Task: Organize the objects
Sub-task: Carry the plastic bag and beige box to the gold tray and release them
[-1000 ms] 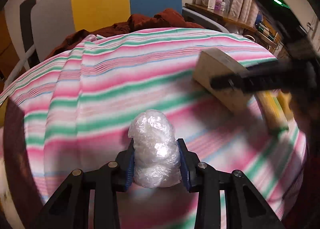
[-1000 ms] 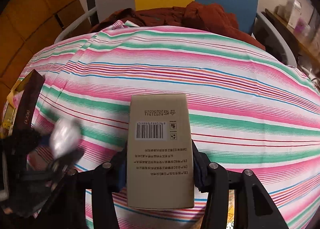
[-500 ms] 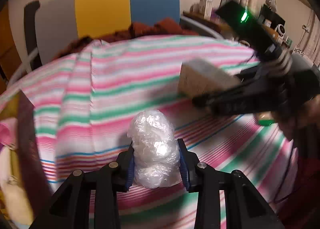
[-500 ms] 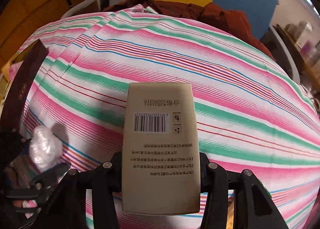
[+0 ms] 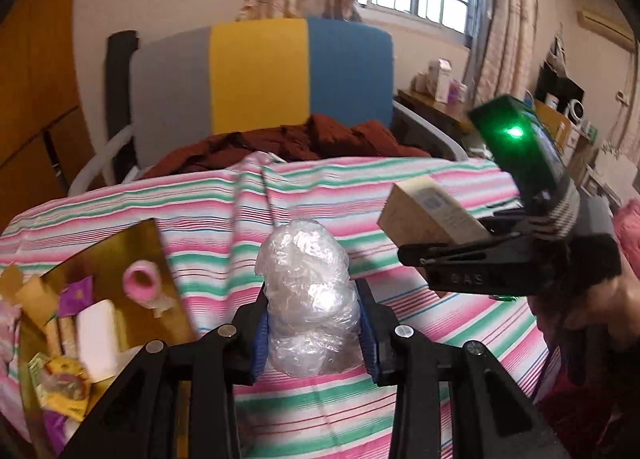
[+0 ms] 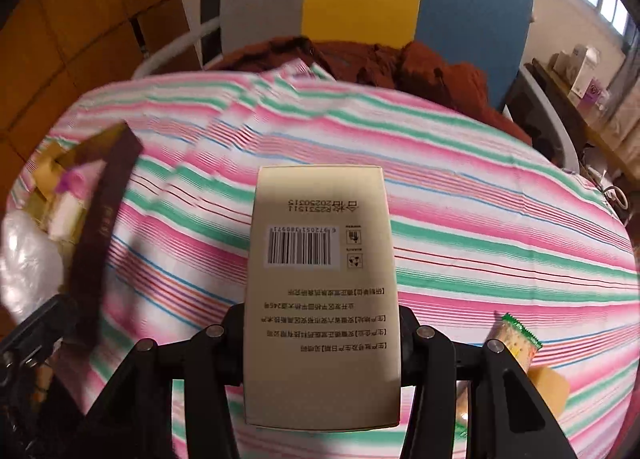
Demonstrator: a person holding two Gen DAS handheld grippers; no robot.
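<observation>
Crinkled clear plastic wrap, bunched into a lumpy wad [image 5: 310, 301], sits pinched between the blue pads of the left hand-held gripper [image 5: 314, 333], its jaws drawn narrow against the wad's sides and holding it above the pink, green and white striped cloth [image 5: 400, 395] that covers the table. Just to the left of it lies an open gold-lined box [image 5: 132, 255] with a dark brown outer wall, holding a pink tape roll [image 5: 141, 281], a white block [image 5: 98, 335] and some small wrappers. The right hand-held gripper [image 6: 322, 343] clamps a tall beige cardboard carton [image 6: 322, 287] by its lower half, barcode and printed text facing the camera upside down, also clear of the cloth. In the left wrist view that carton [image 5: 430, 217] juts out tilted, well to the right of the wad. A green-edged snack packet [image 6: 520, 341] lies on the cloth near the right gripper. Behind the table stands a grey, yellow and blue panel [image 5: 260, 73] with rumpled rust-brown fabric [image 5: 312, 141] at its foot.
</observation>
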